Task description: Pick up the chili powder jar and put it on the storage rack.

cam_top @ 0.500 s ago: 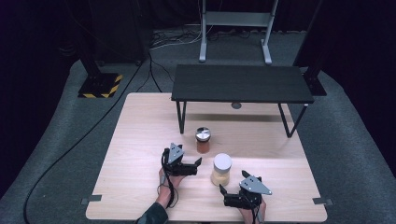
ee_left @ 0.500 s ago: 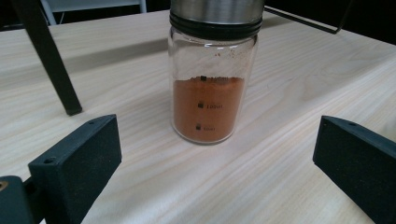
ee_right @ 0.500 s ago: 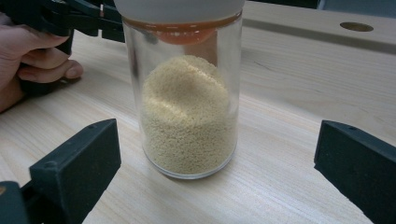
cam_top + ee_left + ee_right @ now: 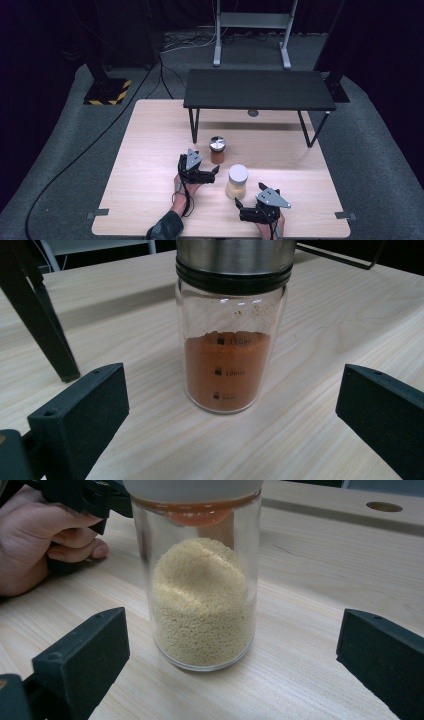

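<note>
A glass jar with a metal lid (image 4: 217, 149), half full of orange-brown powder (image 4: 227, 370), stands mid-table. My left gripper (image 4: 215, 174) is open just in front of it, and the jar (image 4: 231, 330) stands a little beyond the wide-apart jaws, untouched. A second jar with a white lid (image 4: 237, 181) holds pale yellow grains (image 4: 202, 605). My right gripper (image 4: 239, 204) is open near the table's front edge. It points at this jar (image 4: 200, 580), which stands apart from both jaws.
A low black shelf (image 4: 257, 90) stands on the far half of the wooden table (image 4: 150, 150); one of its legs (image 4: 40, 315) is left of the powder jar. The person's left hand (image 4: 45, 545) is close behind the grain jar.
</note>
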### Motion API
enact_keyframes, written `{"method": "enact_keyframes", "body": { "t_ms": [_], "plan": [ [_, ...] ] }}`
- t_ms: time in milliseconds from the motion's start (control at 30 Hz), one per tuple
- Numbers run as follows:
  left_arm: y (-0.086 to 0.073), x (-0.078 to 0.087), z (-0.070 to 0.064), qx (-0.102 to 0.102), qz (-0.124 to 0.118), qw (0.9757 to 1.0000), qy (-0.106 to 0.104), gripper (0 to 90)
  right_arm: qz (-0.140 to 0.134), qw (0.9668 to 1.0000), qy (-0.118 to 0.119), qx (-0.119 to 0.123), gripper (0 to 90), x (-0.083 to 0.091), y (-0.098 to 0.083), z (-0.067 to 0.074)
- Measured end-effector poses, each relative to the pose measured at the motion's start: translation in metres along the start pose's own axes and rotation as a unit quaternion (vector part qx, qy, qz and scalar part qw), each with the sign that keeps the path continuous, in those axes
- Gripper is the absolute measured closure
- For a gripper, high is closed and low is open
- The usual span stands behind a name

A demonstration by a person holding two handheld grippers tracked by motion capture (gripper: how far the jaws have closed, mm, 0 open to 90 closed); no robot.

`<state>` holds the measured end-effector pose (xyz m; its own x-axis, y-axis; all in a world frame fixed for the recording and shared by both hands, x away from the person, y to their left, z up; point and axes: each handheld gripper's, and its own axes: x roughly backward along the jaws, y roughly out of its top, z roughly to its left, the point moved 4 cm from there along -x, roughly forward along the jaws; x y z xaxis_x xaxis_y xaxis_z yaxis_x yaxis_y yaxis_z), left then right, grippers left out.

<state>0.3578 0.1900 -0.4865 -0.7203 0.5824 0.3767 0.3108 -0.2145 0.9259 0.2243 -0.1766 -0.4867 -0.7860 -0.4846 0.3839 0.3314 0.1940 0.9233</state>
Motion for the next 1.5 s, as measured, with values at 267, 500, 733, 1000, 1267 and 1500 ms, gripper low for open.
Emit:
{"method": "enact_keyframes", "body": {
  "t_ms": [267, 500, 733, 1000, 1267, 1500],
  "plan": [
    [0.003, -0.011, 0.005, 0.013, -0.006, 0.9999, 0.001, 0.0, -0.001, 1.0000, -0.001, 0.001, 0.0, 0.000, 0.000, 0.000],
    [0.010, -0.024, 0.004, -0.002, 0.004, 1.0000, -0.004, 0.0, -0.001, 1.0000, 0.001, 0.000, 0.0, 0.000, 0.000, 0.000],
    [0.015, -0.034, 0.005, -0.001, 0.009, 1.0000, -0.004, 0.0, -0.002, 1.0000, 0.003, 0.000, 0.0, 0.000, 0.000, -0.001],
    [0.021, -0.046, 0.006, -0.008, 0.013, 0.9998, -0.010, 0.0, -0.002, 1.0000, 0.003, 0.000, 0.0, 0.000, 0.000, -0.001],
    [0.026, -0.055, 0.006, -0.014, 0.022, 0.9995, -0.016, 1.2, -0.003, 1.0000, 0.006, -0.001, 0.0, 0.001, -0.001, -0.002],
    [0.027, -0.056, 0.006, -0.015, 0.026, 0.9995, -0.011, 15.1, -0.002, 1.0000, 0.008, -0.001, 0.0, 0.000, -0.001, -0.002]
  ]
}}
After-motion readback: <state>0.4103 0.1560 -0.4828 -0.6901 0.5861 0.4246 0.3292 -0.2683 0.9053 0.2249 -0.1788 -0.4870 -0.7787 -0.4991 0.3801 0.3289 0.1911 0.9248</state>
